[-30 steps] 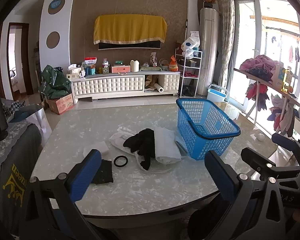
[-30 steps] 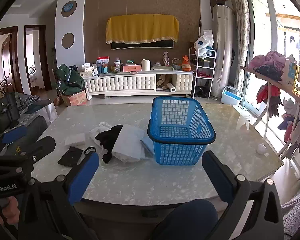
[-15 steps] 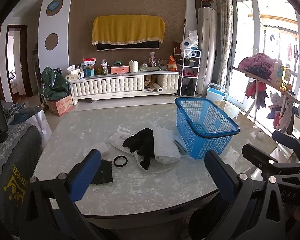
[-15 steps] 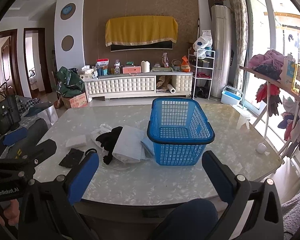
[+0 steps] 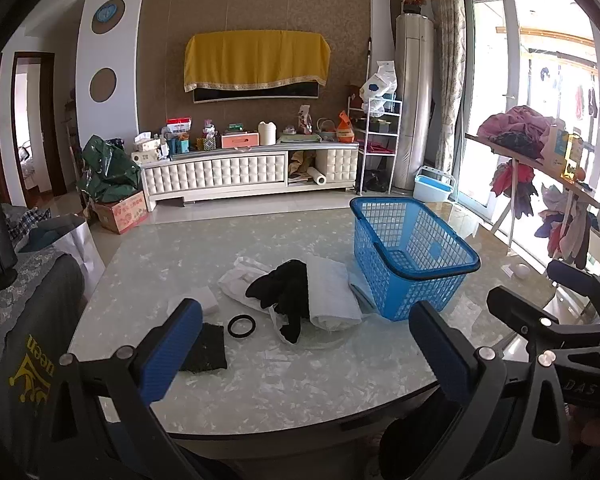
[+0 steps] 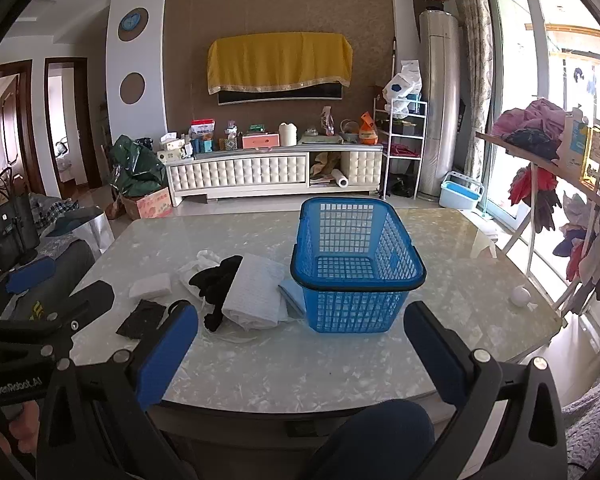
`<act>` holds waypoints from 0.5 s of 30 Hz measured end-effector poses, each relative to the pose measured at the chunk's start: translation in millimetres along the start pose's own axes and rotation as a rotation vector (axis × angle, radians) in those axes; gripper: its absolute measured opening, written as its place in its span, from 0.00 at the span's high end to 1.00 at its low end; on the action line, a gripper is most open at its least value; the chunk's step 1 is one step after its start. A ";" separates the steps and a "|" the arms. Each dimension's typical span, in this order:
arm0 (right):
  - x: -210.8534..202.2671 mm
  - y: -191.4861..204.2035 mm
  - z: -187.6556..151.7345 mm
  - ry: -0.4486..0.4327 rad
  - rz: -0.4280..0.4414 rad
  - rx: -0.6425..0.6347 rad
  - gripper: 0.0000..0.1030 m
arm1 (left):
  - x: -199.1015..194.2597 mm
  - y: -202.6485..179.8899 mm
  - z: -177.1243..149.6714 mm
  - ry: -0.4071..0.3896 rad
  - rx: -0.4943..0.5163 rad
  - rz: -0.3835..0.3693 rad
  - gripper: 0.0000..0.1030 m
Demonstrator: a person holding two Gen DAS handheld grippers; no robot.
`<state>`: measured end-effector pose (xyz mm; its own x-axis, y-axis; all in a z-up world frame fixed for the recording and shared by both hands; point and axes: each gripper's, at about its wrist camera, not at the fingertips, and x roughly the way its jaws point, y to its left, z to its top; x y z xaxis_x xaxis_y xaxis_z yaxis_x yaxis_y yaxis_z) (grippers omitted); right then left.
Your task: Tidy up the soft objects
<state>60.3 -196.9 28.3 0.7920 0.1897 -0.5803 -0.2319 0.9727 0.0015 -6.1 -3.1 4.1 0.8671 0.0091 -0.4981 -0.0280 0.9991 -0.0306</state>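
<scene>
A blue plastic basket stands empty on the marble table. Left of it lies a pile: a black garment, a folded white cloth and a white bag. A small black cloth, a white sponge and a black ring lie further left. My left gripper is open and empty over the near table edge. My right gripper is open and empty, right of the left one.
A small white ball lies at the table's right edge. A drying rack with clothes stands to the right. A chair with a dark cover is at the left. A TV cabinet lines the far wall.
Both grippers have risen or drifted very slightly; the view shifts a little. Nothing on the table has moved.
</scene>
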 end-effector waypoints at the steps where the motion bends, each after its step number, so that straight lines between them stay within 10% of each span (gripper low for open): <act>1: 0.4 -0.2 1.6 0.000 0.002 -0.002 0.00 | 0.2 0.2 0.2 0.001 -0.001 -0.001 0.00; 15: 38.5 11.5 41.7 0.028 0.066 -0.061 0.00 | 23.6 25.7 37.6 0.056 -0.011 -0.023 0.00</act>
<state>111.7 -172.9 40.0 0.7578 0.2483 -0.6034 -0.3178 0.9481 -0.0089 32.3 24.4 24.1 0.8385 -0.0165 -0.5447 -0.0139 0.9986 -0.0516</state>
